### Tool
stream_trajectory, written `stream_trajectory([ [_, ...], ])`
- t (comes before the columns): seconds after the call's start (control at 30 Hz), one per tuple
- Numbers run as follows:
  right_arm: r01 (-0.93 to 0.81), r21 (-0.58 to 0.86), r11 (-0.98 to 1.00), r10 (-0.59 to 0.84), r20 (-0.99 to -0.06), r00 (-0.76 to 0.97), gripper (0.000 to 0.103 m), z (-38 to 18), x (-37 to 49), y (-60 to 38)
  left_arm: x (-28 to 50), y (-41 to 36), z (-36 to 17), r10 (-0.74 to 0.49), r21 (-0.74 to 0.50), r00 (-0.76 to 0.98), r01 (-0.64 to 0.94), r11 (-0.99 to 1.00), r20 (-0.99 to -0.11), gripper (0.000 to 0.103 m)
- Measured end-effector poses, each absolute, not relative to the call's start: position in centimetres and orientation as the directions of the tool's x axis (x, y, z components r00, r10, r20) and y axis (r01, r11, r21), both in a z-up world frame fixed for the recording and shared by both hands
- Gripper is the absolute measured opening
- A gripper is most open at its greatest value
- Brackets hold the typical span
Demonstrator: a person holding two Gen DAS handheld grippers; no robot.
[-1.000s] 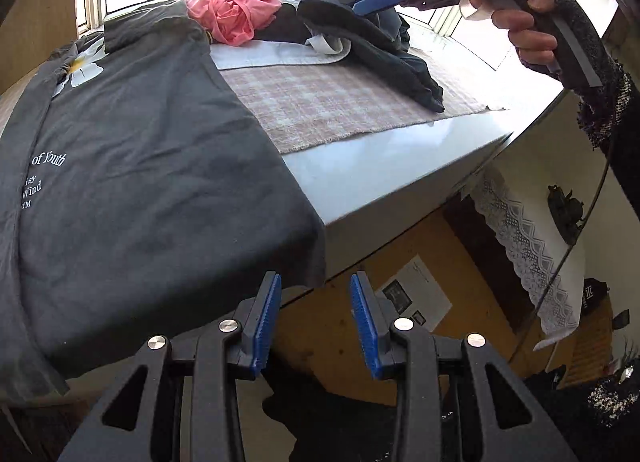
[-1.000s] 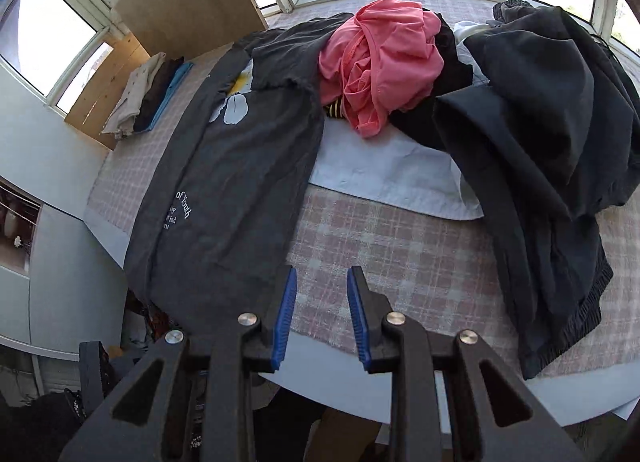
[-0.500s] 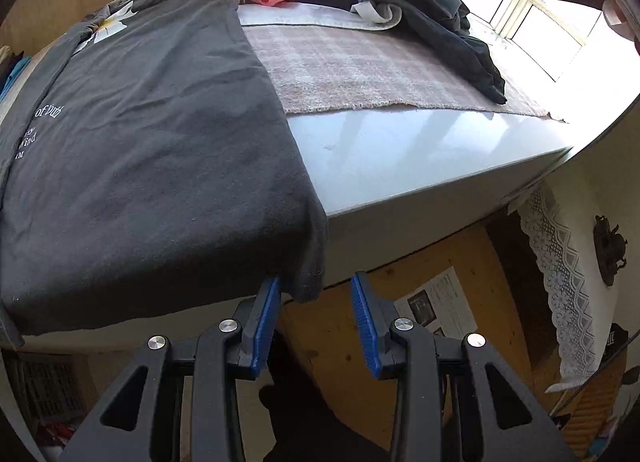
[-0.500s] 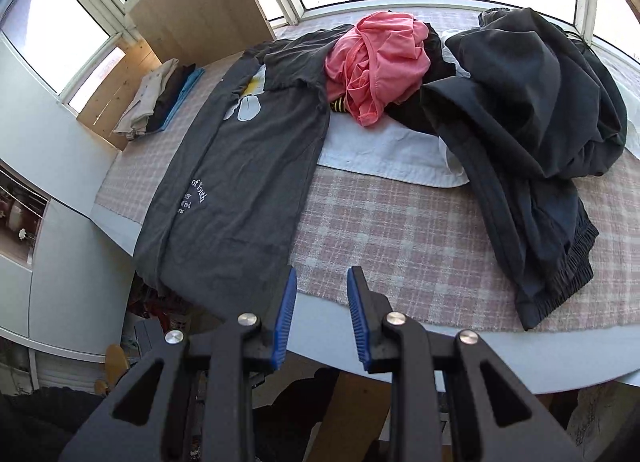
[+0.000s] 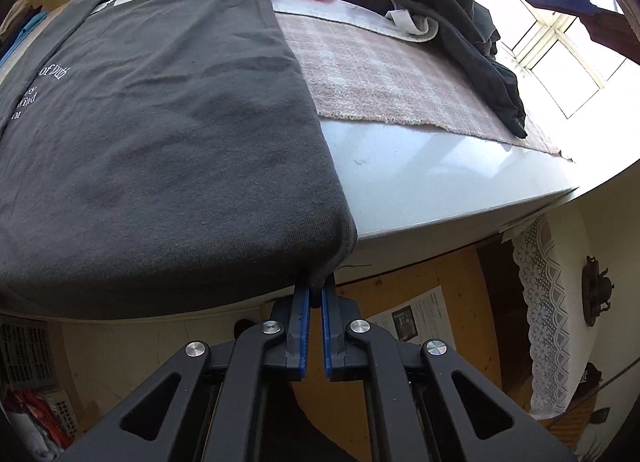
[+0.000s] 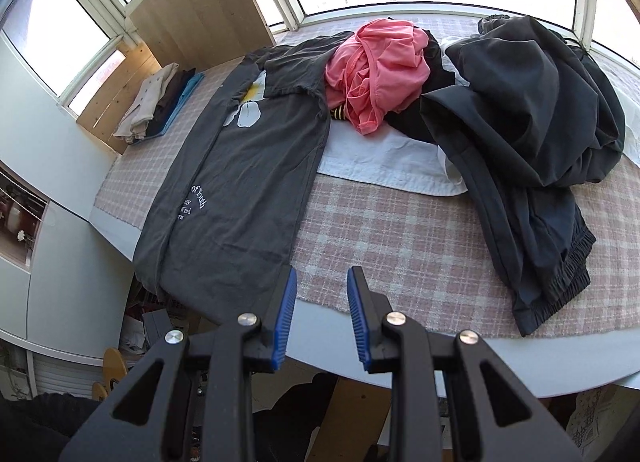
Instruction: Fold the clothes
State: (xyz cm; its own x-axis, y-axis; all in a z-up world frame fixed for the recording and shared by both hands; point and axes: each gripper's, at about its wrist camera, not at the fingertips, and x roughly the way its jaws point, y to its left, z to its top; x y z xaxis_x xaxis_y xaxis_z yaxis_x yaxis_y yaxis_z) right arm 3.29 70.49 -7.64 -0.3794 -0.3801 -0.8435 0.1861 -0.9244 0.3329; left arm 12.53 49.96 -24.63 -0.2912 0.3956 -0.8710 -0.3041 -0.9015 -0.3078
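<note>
The left gripper [image 5: 315, 288] has just closed its jaws, and the blue pads now pinch the near corner of the grey shirt [image 5: 160, 134] where the hem droops over the table [image 5: 420, 182] edge; only a small fold of cloth sits between them. The right gripper [image 6: 321, 286] hangs above the table's near edge with its jaws somewhat apart and nothing between them; its left finger [image 6: 286, 294] seems just off the shirt's side edge, though I can't be sure it clears the cloth. The shirt [image 6: 240, 198] lies flat and long, a soft matte knit with small white lettering and a pale flower print near the far end; its right side rests on a pink checked mat [image 6: 400, 238] of coarse weave. Further back sit a crumpled pink garment [image 6: 380, 66], a flat white cloth [image 6: 384, 162], and a heap of dark trousers [image 6: 532, 134] with a gathered cuff; a folded stack [image 6: 160, 110] lies at the far left.
</note>
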Motion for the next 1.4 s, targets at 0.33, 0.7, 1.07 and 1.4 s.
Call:
stream_trajectory([
  [0.33,0.121,0.455,-0.882,-0.463,-0.792,-0.398,0.026,-7.3,-5.6,70.6,13.4,48.2,-19.4,0.491,-0.378,-0.27,-0.378,-0.845,-0.828,0.004],
  [0.7,0.071,0.513,-0.856,-0.504,-0.794,-0.341,0.032,-10.6,-27.7,64.6,9.6,45.7,-15.6,0.564,-0.475,-0.254,-0.338,-0.813,-0.786,0.004],
  [1.07,0.03,0.363,-0.931,-0.353,-0.878,-0.323,0.032,-13.1,-38.2,62.7,6.9,44.5,-16.0,0.534,-0.466,-0.249,-0.284,-0.838,-0.808,0.004],
  [1.4,0.032,0.292,-0.956,-0.291,-0.927,-0.238,0.032,-16.8,-43.3,62.2,5.4,44.8,-16.1,0.461,-0.383,-0.231,-0.314,-0.869,-0.857,0.004],
])
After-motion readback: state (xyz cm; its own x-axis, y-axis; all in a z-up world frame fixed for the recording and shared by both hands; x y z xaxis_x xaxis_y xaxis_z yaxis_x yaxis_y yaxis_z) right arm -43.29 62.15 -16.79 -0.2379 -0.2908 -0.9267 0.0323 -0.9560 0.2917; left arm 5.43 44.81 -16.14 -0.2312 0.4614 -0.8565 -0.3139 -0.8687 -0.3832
